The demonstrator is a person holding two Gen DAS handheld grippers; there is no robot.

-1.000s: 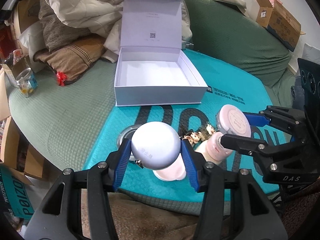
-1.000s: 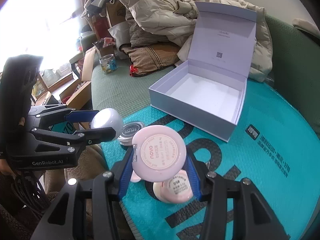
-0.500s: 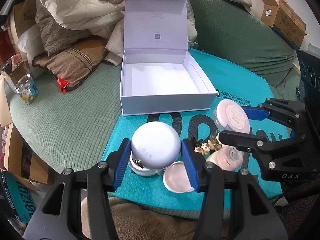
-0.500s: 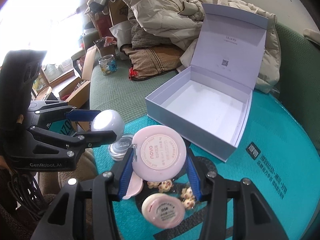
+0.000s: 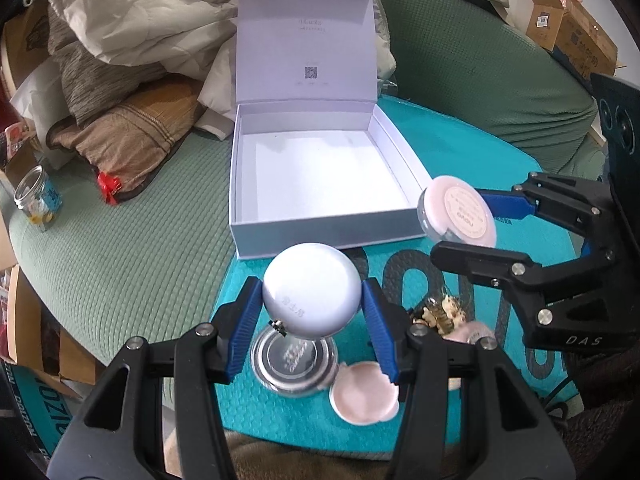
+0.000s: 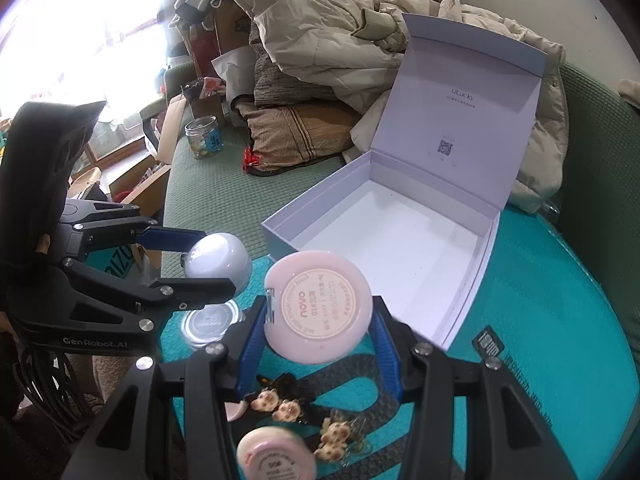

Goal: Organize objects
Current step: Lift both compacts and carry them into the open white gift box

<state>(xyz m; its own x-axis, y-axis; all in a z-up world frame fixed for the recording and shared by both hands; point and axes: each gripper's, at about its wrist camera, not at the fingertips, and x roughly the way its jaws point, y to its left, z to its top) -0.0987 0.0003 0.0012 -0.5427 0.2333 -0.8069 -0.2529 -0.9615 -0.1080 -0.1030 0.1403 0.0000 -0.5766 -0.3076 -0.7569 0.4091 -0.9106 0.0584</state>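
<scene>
Box (image 5: 320, 224) lies open, white interior bare, lid upright.

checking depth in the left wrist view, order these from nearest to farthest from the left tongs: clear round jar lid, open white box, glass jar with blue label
1. Clear round jar lid: on the teal mat, right below the left tongs.
2. Open white box: straight ahead, beyond the white compact they grip.
3. Glass jar with blue label: far left, on the green cushion.
</scene>
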